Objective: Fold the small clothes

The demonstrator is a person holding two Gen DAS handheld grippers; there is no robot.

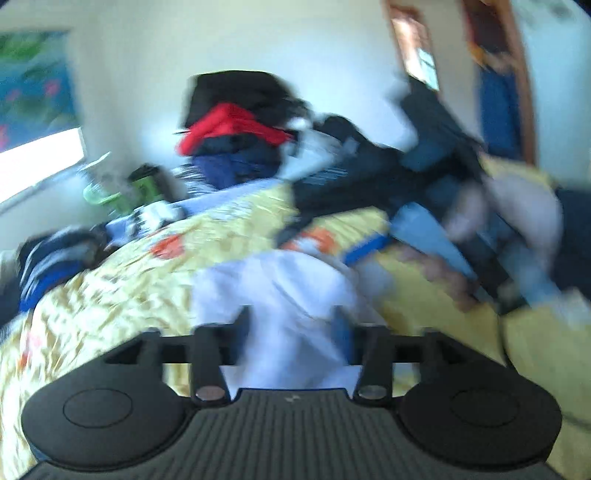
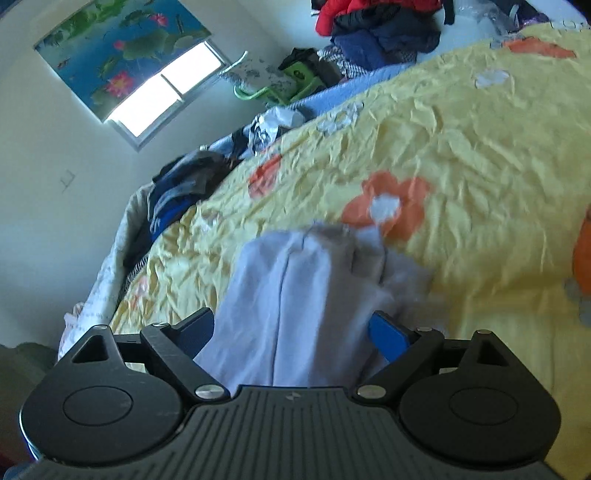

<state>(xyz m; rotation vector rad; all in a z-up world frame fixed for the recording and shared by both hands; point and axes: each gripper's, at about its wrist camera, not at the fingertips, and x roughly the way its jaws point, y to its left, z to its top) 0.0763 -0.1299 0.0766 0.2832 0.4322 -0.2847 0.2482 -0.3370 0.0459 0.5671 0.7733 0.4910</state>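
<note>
A small white garment (image 1: 280,288) (image 2: 295,280) lies bunched on a yellow flowered quilt (image 1: 129,288) (image 2: 461,147). The left wrist view is smeared by motion. In it my left gripper (image 1: 291,317) has its fingers apart, with the garment's near end lying between them and not pinched. My right gripper (image 2: 293,325) stands wide open astride the other end of the garment, which fills the gap between its blue pads (image 2: 388,332). From the left wrist view the right gripper (image 1: 388,240) shows as a blurred dark and blue shape held by a hand (image 1: 524,206).
A heap of red, navy and black clothes (image 1: 236,136) (image 2: 376,29) sits at the far side of the bed. More dark clothes (image 2: 184,188) lie along the left edge, with a green object (image 2: 295,81) near the wall. A window (image 2: 155,96) and a doorway (image 1: 498,92) are behind.
</note>
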